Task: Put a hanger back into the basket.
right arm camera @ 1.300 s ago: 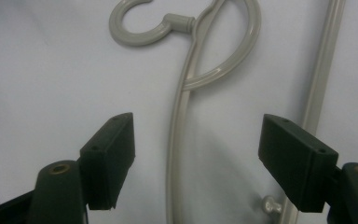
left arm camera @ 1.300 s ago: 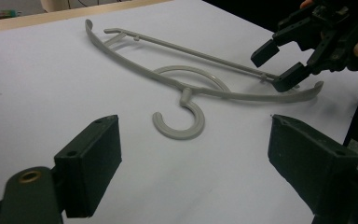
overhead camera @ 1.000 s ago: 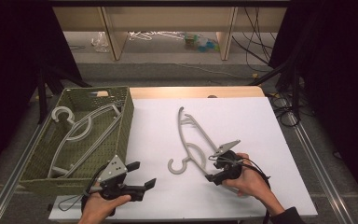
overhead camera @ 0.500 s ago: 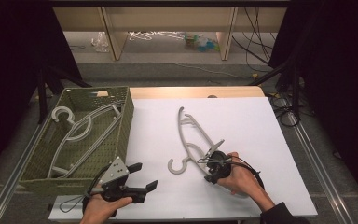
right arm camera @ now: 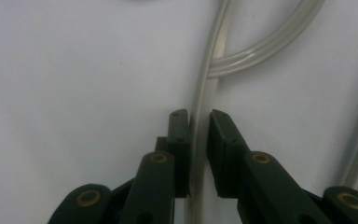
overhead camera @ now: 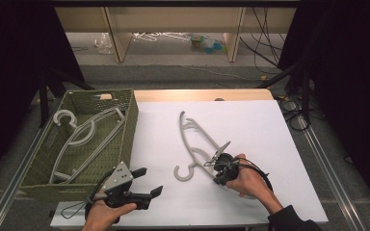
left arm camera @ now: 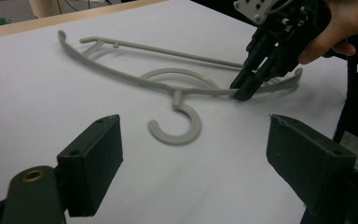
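Jaws of the right gripper [right arm camera: 198,140] have just been closing and now pinch the thin arm of the grey hanger [overhead camera: 195,144], which lies flat on the white table [overhead camera: 270,130], right of the middle and toward the near edge. Those of the left gripper [left arm camera: 193,158] stand wide apart with nothing between them, held low over the near-left part of the table.

As I judge it, the grip sits on one shoulder arm, off the hanger's middle, so a lift could let the long far end swing or droop and drag on the table. The slim plastic bar could also twist out between the pads if the hand turns quickly.

To the left stands the green woven basket [overhead camera: 130,120], with another hanger [overhead camera: 84,132] already in it; its near-right wall is what the hook or far tip might catch on. Between hanger and basket the white surface offers room, and the right side is open too.
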`<state>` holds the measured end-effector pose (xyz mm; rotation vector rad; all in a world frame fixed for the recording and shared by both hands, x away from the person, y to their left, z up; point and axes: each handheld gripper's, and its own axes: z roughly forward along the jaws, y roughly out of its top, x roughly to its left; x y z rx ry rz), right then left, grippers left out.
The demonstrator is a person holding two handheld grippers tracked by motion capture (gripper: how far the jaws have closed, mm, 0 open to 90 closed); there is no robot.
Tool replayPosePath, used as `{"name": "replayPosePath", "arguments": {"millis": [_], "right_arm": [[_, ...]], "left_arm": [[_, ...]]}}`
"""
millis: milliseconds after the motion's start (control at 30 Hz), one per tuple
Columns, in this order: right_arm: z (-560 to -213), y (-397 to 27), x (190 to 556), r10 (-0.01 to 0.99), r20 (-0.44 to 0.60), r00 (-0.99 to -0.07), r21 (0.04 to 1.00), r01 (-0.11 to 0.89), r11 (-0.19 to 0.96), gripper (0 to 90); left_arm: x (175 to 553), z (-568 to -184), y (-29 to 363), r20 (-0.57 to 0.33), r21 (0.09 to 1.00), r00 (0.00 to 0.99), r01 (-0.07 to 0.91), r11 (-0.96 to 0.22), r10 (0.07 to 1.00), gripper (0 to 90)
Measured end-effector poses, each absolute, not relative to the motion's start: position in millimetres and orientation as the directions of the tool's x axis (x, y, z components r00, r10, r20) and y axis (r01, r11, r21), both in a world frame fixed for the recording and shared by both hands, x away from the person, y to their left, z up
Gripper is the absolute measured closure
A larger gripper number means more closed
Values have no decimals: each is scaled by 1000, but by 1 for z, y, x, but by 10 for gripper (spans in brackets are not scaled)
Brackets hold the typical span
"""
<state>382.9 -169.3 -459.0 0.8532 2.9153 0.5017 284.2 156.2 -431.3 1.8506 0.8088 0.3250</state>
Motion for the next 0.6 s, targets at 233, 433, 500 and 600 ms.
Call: {"name": "replayPosePath", "arguments": {"millis": [233,433,500,600], "right_arm": [[-451,-182,377,431,70,-900,324,429,843,819],[-435,-196,366,366,133,-921,376,388,841,818],[-431,-201,364,337,149,-930,393,368,843,818],[-425,-206,361,302,163,-939,409,343,846,818]], "left_arm": [[285,-433,154,-114,893,740,368,-258,663,191],[292,-432,145,-86,889,750,355,-289,655,211],[298,-433,141,-66,886,760,343,-312,647,228],[309,-436,131,-18,872,779,319,-371,627,250]]}}
